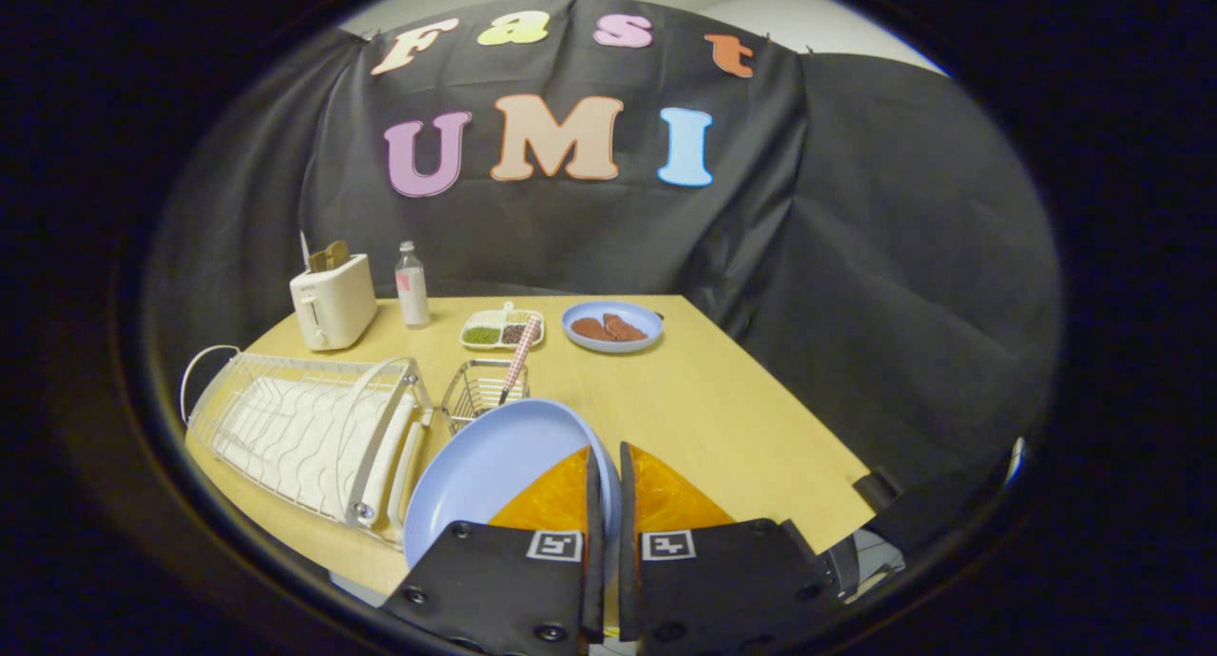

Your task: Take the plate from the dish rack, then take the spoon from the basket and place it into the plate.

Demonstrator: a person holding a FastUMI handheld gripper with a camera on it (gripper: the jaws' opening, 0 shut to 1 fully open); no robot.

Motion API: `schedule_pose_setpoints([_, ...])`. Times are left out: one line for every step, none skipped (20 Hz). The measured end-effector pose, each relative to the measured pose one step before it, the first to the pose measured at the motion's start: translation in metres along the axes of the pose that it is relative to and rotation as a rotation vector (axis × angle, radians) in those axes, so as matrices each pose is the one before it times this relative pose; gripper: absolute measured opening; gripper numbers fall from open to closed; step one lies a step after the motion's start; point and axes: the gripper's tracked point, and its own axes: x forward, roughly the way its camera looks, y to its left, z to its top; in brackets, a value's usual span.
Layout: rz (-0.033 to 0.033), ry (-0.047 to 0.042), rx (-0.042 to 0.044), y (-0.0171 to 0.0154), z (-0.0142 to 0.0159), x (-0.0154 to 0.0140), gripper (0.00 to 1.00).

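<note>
The claw [605, 475] gripped the plate [485, 466] by its rim; the spoon [518, 356] stood just ahead, leaning in the basket [473, 395].

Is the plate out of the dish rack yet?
Out. The plate is pinched at its rim by the claw, beside the bare dish rack.

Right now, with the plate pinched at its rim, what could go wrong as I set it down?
The gripper is shut on the blue plate, gripping only its rim, so it may tip or slip. The plate hangs close to the wire basket and could knock the spoon standing in it or clip the dish rack.
</note>
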Motion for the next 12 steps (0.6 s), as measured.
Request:
schedule_pose_setpoints([0.00764,0.02178,0.02302,0.00014,-0.00767,0.00373,0.09])
schedule_pose_setpoints([0.00637,0.02293,0.02179,-0.00035,-0.00738,0.0046,0.09])
schedule_pose_setpoints([0.00471,0.02029,0.0217,-0.00087,-0.00706,0.00405,0.09])
schedule_pose_setpoints([0.0043,0.01981,0.01676,-0.00105,-0.00638,0.00473,0.09])
schedule_pose_setpoints([0.00525,0.01696,0.01568,-0.00135,-0.00531,0.00389,0.09])
schedule_pose_setpoints([0.00428,0.00847,0.01226,-0.00116,-0.00257,0.0028,0.09])
schedule_pose_setpoints([0.00271,0.01192,0.01135,-0.00112,-0.00502,0.00739,0.09])
schedule_pose_setpoints([0.00305,0.01356,0.01658,-0.00207,-0.00247,0.00079,0.09])
schedule_pose_setpoints([0.00183,0.01205,0.01783,-0.00164,-0.00392,0.00423,0.09])
schedule_pose_setpoints([0.00113,0.01795,0.01307,-0.00089,-0.00504,0.00457,0.09])
schedule_pose_setpoints([0.00045,0.01439,0.00703,-0.00195,-0.00403,0.00155,0.09])
schedule_pose_setpoints([-0.00469,0.01458,0.00058,-0.00219,-0.00335,0.00393,0.09])
